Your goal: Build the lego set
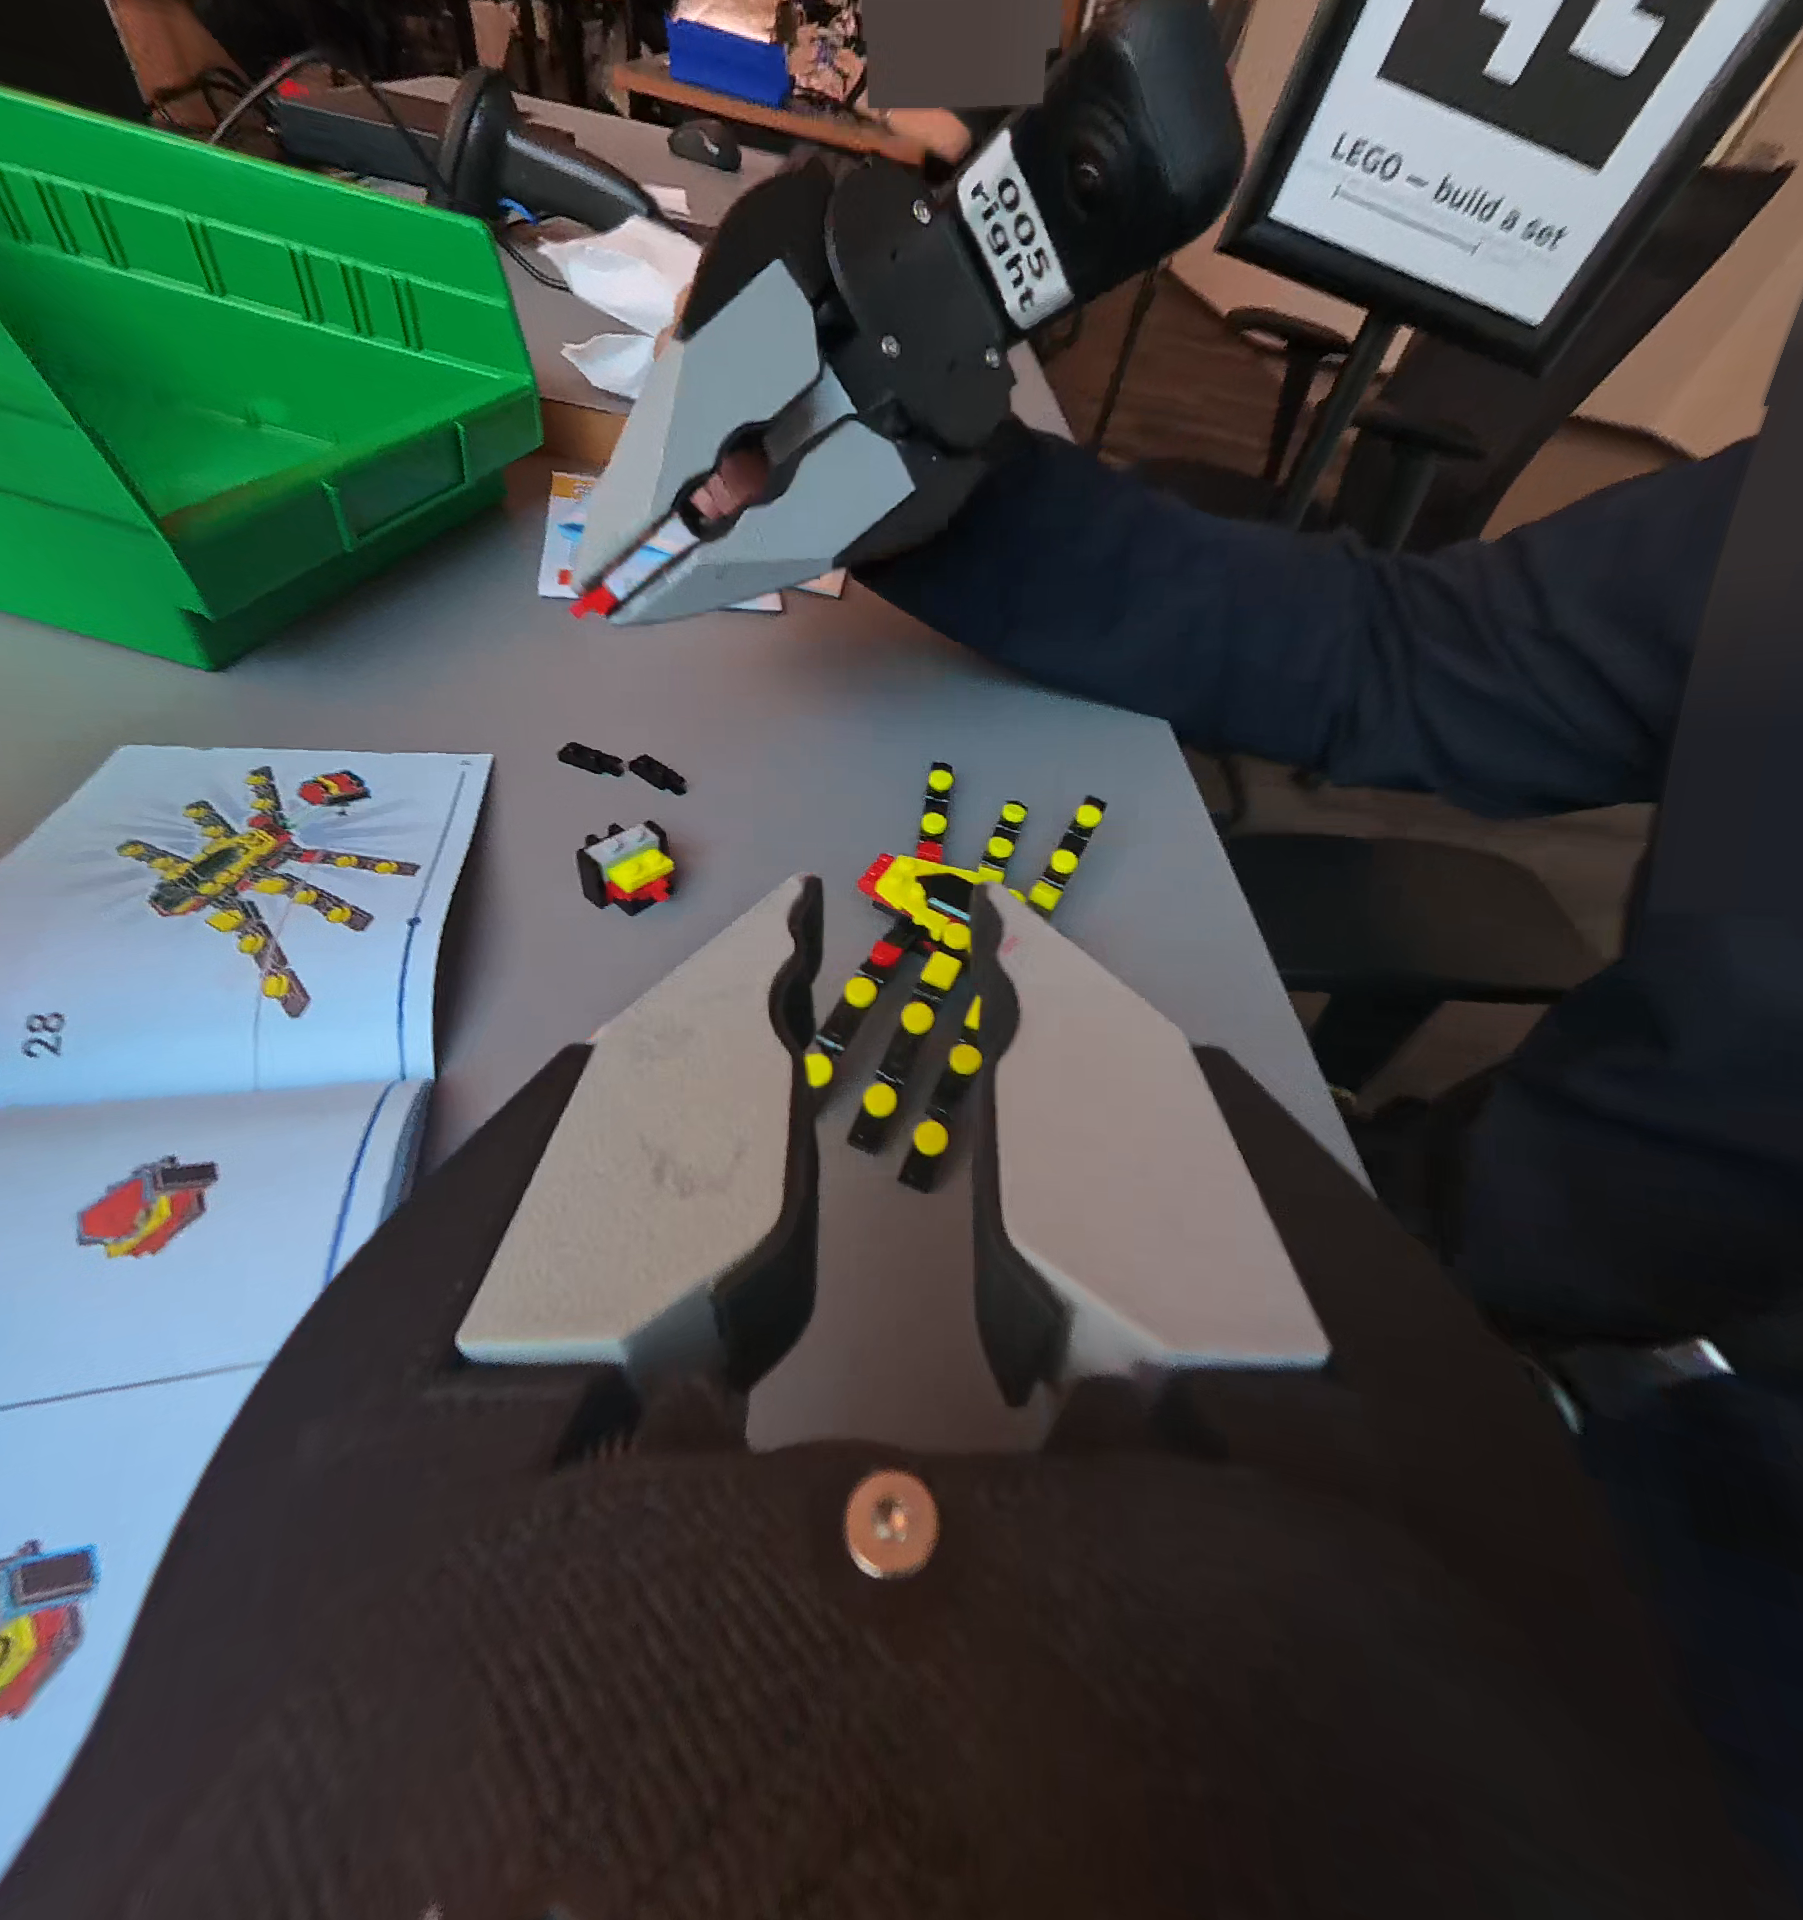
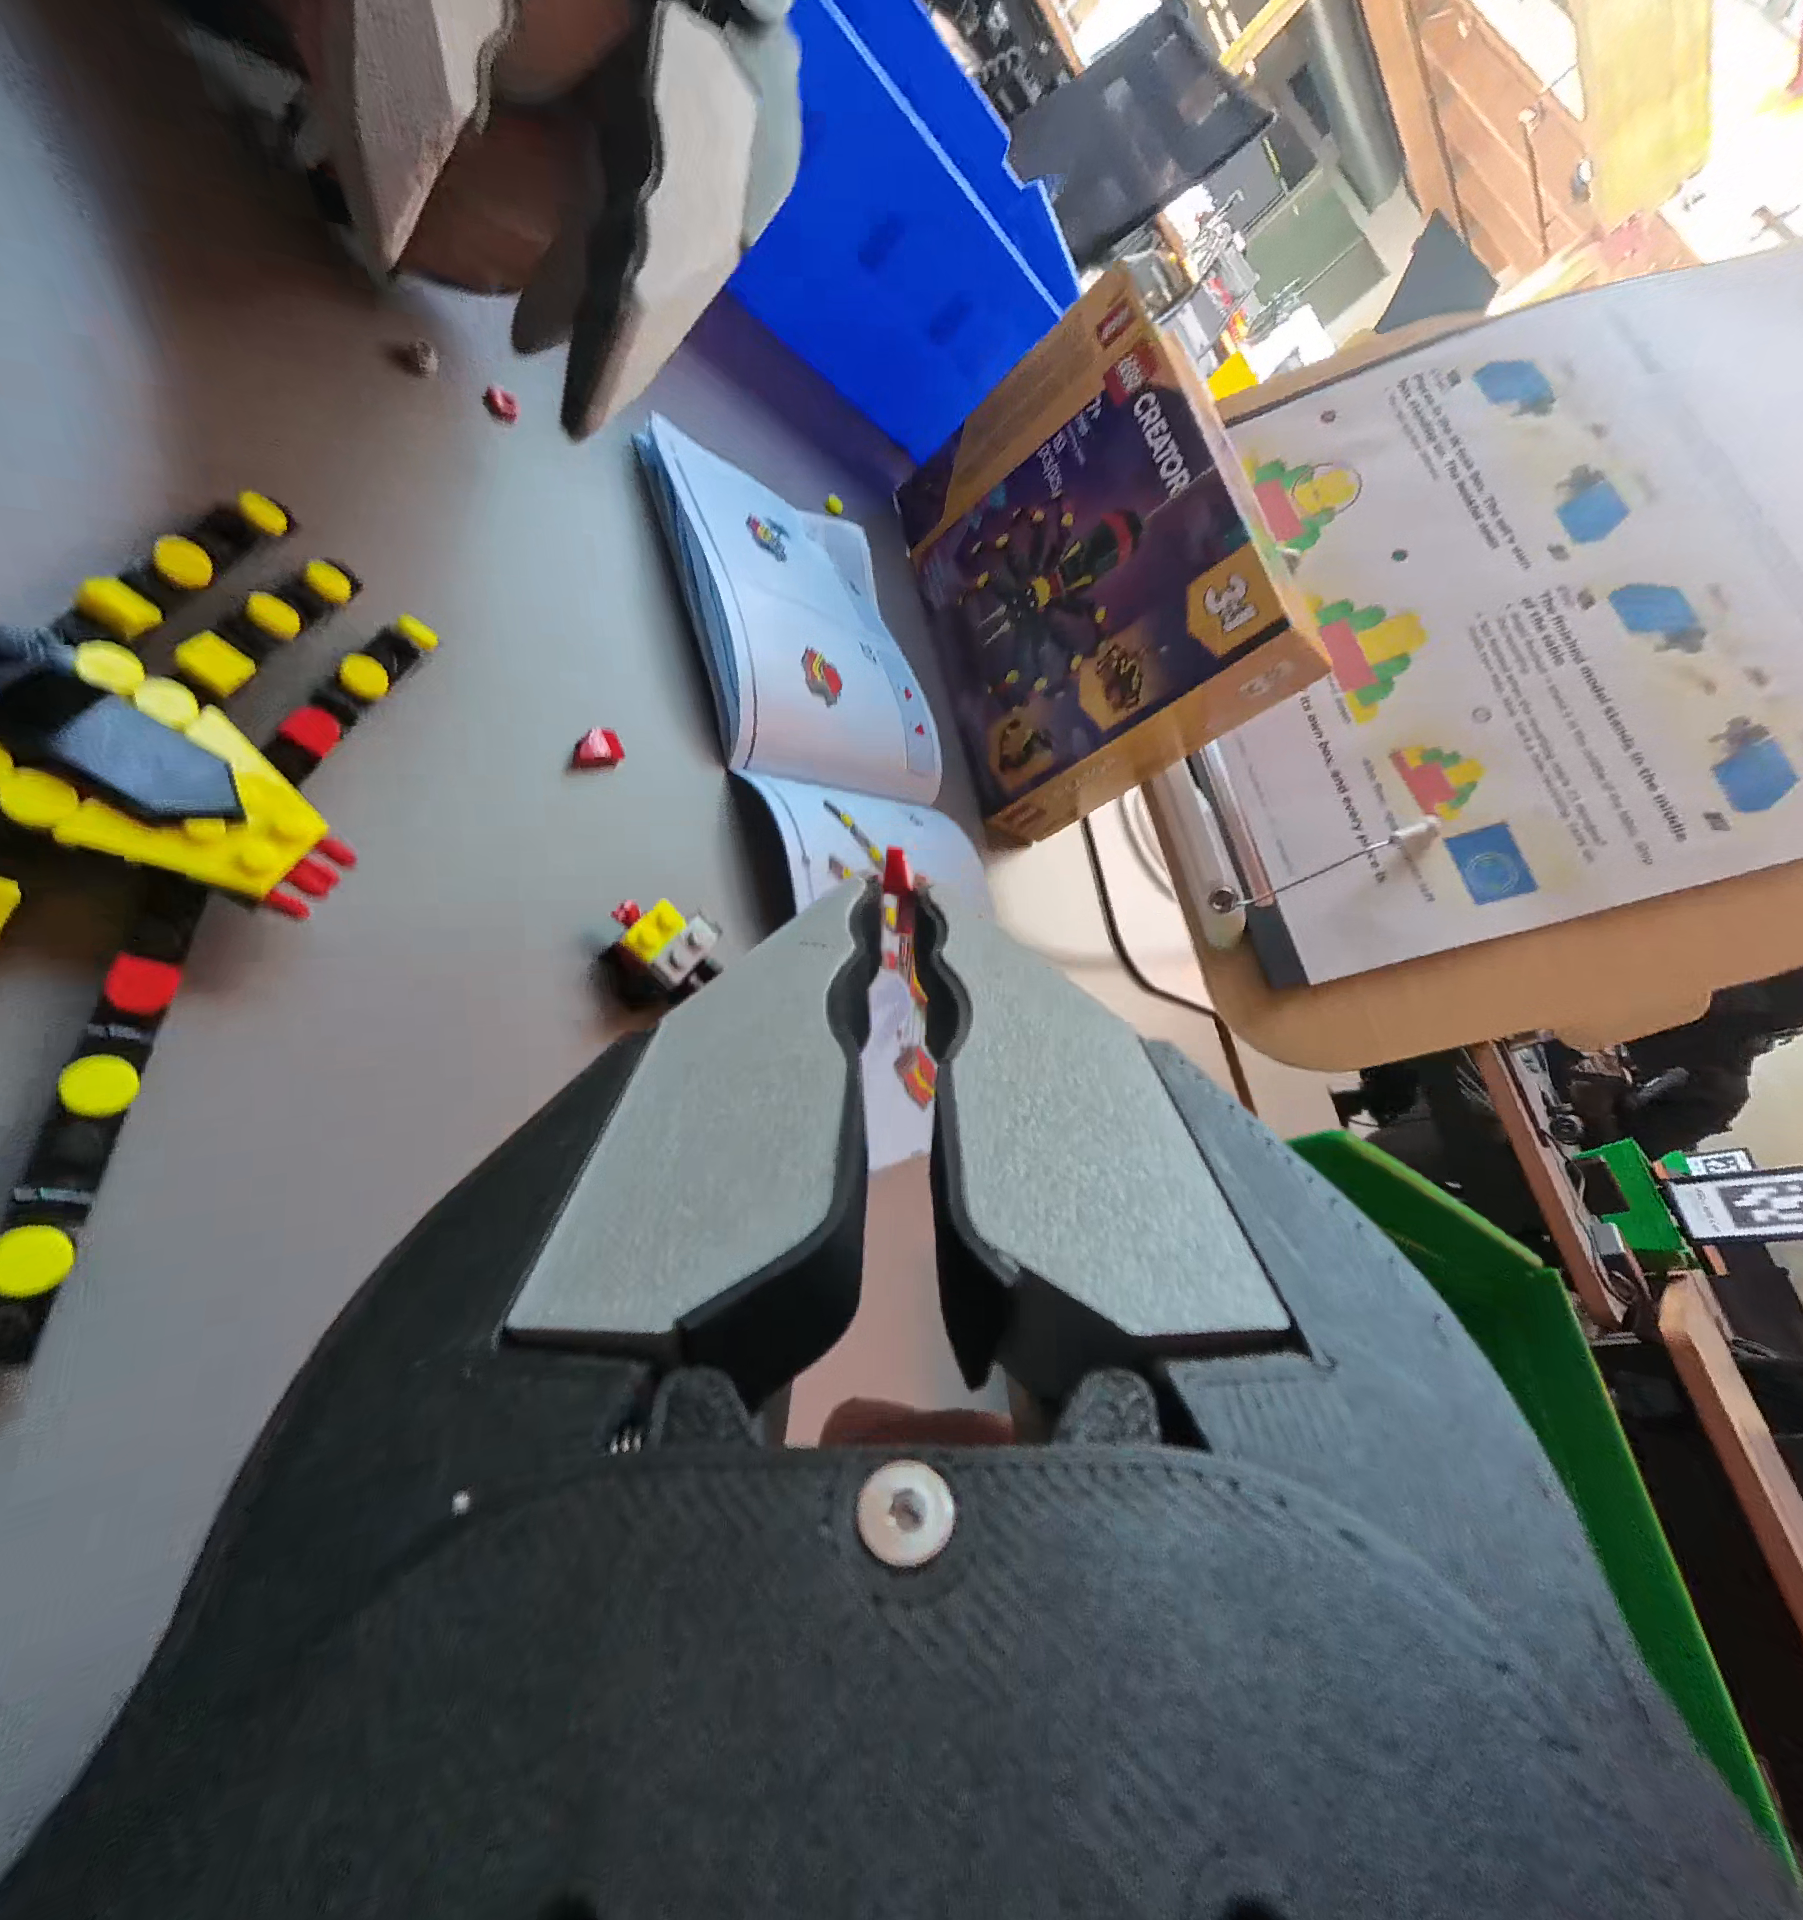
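Red small lego piece (image 1: 593,601) pinched at the tips of the right gripper (image 1: 606,608), held above the grey counter (image 1: 793,707) in the upper middle of the left wrist frame; same red piece (image 2: 895,871) shows between the right gripper (image 2: 895,902) tips at the centre of the right wrist frame. Black-and-yellow spider-like lego model with yellow round studs on its legs (image 1: 944,940) lies flat on the counter, centre right. Left gripper (image 1: 892,904) spread, hovering over that model with nothing between its tips. Small black, yellow and grey lego sub-build (image 1: 627,864) sits left of the model, two loose black pieces (image 1: 622,767) just above it. Open light-blue instruction booklet (image 1: 190,997) at left. Green plastic bin (image 1: 211,364) upper left. Lego set box (image 2: 1105,582) stands upper right in the right wrist frame.
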Motion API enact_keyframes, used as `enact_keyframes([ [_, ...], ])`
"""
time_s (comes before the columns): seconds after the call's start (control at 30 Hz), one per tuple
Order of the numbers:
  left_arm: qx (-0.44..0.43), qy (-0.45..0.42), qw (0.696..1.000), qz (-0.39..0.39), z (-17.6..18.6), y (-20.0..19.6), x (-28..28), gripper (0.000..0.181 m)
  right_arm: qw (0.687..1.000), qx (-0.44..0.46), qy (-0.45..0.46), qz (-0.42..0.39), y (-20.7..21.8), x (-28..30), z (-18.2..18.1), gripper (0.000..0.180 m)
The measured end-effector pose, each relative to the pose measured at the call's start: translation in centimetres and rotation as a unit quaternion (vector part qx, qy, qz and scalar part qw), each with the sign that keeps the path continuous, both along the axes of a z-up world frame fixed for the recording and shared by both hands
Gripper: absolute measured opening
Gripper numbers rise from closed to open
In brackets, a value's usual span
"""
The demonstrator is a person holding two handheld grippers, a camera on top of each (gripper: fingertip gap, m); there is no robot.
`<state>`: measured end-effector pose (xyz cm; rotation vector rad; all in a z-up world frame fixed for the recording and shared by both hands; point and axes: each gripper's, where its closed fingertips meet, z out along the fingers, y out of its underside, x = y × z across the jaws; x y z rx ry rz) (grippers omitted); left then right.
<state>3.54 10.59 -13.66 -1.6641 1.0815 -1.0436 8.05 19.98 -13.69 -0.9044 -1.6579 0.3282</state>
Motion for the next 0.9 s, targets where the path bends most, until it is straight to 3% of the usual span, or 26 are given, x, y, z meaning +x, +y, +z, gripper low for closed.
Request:
enact_keyframes([
  [0.13, 0.012, 0.049, 0.999, 0.008, 0.4, 2.0, 1.0, 0.025, 1.0, -0.018, -0.017, -0.001, 0.6, 0.5, -1.5, 0.002],
  [0.3, 0.038, 0.157, 0.986, -0.038, 0.0, 5.1, 2.5, 0.025, 0.999, -0.026, -0.019, -0.011, 1.2, 0.4, -2.2, 0.002],
  [0.4, 0.069, 0.207, 0.975, -0.048, 1.9, 7.4, 2.0, 0.025, 0.999, -0.024, 0.009, -0.033, 2.0, 0.4, -1.5, 0.002],
  [0.53, 0.06, 0.166, 0.984, 0.004, 7.6, 9.9, 0.4, 0.033, 0.998, -0.029, 0.031, -0.037, 2.2, 0.3, -0.7, 0.001],
  [0.63, 0.046, 0.118, 0.991, 0.038, 9.6, 9.8, -0.6, 0.032, 0.998, -0.03, 0.042, -0.039, 2.2, 0.3, -0.2, 0.002],
  [0.9, -0.006, 0.132, 0.988, 0.079, 3.7, 4.1, -3.1, 0.035, 0.997, -0.025, 0.05, -0.06, 2.8, 0.3, 0.2, 0.002],
])
